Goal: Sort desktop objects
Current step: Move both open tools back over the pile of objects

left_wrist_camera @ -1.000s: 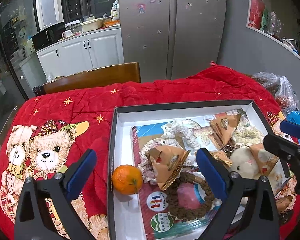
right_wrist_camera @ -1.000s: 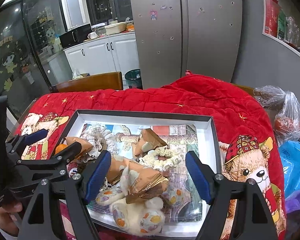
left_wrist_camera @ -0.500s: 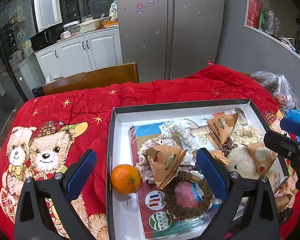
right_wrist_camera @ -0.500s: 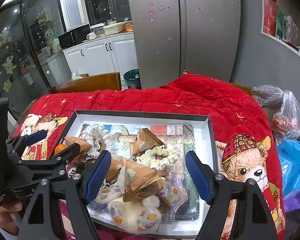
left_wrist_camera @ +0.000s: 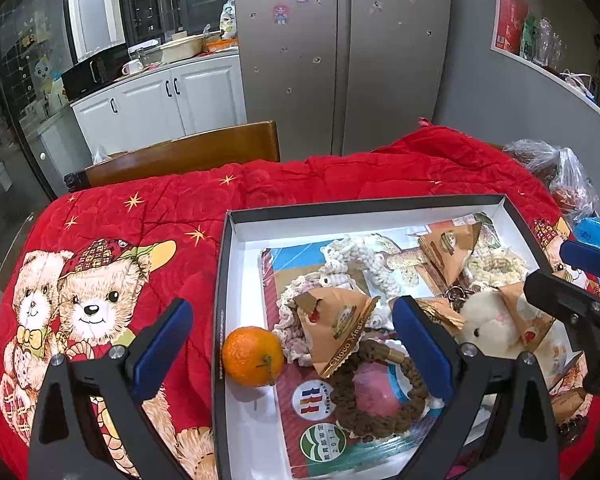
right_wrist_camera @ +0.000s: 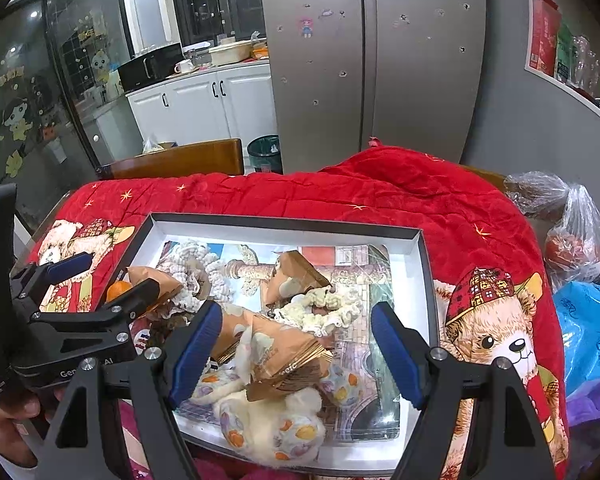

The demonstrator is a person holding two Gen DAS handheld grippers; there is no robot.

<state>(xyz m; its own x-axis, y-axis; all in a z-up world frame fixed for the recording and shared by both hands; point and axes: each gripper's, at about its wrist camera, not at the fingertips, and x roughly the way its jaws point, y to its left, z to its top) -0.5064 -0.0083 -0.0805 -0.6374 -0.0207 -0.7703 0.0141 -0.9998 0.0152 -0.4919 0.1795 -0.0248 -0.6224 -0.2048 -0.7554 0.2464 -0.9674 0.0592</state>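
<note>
in the shallow box [left_wrist_camera: 236,280] on the red bear blanket [left_wrist_camera: 140,240] lay all the small things together: an orange [left_wrist_camera: 252,356] in the near left corner against the wall, a brown rope ring [left_wrist_camera: 376,392] beside it, paper snack cones [left_wrist_camera: 334,326], frilly cream bands [right_wrist_camera: 320,308] and a white plush toy [right_wrist_camera: 276,420] heaped to the right over a printed sheet [left_wrist_camera: 320,412]. nothing i could see lay loose on the blanket, so it fit either things gathered in or things waiting to be taken out. the left gripper [left_wrist_camera: 292,340] hung wide over the orange and ring, holding nothing. the right gripper [right_wrist_camera: 296,348] hung just as wide over the plush and cones, also with nothing between its fingers, each seemingly minding its own half. a wooden chair [left_wrist_camera: 180,156] stood behind.
</note>
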